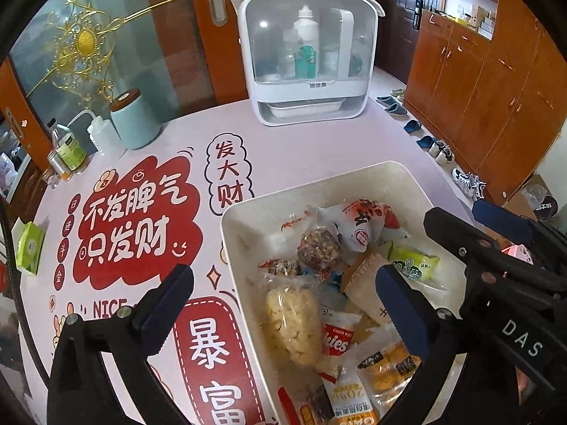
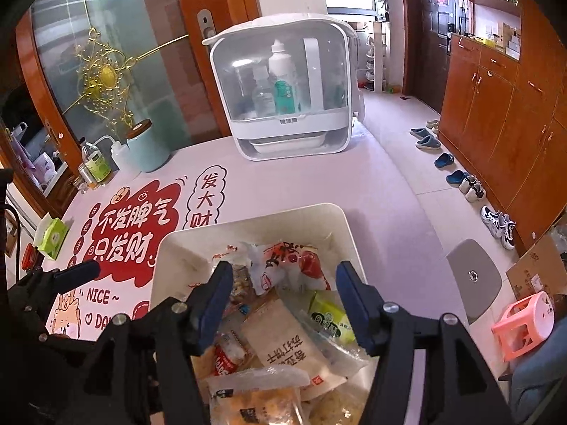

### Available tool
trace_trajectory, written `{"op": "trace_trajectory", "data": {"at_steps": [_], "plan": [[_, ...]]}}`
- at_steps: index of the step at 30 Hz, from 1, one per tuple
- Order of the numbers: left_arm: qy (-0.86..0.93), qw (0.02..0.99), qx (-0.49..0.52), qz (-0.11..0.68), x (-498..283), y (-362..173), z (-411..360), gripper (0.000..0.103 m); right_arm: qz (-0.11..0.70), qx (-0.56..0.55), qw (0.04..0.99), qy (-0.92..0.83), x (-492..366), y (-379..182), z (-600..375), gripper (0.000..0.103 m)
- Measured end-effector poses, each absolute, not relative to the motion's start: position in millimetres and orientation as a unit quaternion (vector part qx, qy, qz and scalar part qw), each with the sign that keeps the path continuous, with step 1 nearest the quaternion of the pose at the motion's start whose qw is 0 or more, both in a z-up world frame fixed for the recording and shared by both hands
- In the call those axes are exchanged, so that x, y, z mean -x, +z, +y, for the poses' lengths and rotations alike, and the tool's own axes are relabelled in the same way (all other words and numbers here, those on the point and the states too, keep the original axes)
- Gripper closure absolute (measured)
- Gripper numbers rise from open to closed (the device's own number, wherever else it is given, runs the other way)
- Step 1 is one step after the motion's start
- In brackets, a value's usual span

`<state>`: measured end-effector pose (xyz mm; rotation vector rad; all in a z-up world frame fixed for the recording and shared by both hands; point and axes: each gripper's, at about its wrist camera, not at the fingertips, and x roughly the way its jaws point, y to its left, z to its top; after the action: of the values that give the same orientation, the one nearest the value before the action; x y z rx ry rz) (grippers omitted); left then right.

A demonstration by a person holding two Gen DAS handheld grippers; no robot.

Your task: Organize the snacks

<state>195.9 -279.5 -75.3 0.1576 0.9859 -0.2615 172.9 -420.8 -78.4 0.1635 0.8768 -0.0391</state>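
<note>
A white bin (image 1: 319, 180) (image 2: 248, 217) on the pink printed tablecloth is full of snack packets: a red and white bag (image 1: 368, 223) (image 2: 283, 265), a green packet (image 1: 418, 262) (image 2: 329, 315), a beige packet (image 2: 287, 350), a clear bag of pale puffs (image 1: 290, 322) and others. My left gripper (image 1: 283, 283) is open and empty, straddling the bin's left wall. My right gripper (image 2: 283, 279) is open and empty, just above the snacks in the bin. The right gripper also shows in the left wrist view (image 1: 496, 244).
A white bottle steriliser (image 1: 304, 53) (image 2: 283, 88) stands at the table's far edge. A teal canister (image 1: 133, 120), a squeeze bottle and a jar (image 1: 67, 152) stand at the back left. A green box (image 1: 30, 244) lies at the left edge. Shoes line the floor on the right.
</note>
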Motion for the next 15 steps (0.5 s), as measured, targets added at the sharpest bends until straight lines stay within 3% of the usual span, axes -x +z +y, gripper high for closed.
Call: {"op": "trace_trajectory", "data": {"at_steps": [15], "plan": [[-0.102, 0.872, -0.063, 0.476, -128.6, -62.9, -216.8, 0.001, 0.428, -0.103, 0.898, 0.005, -119.0, -71.9, -378.4, 0.042]]}}
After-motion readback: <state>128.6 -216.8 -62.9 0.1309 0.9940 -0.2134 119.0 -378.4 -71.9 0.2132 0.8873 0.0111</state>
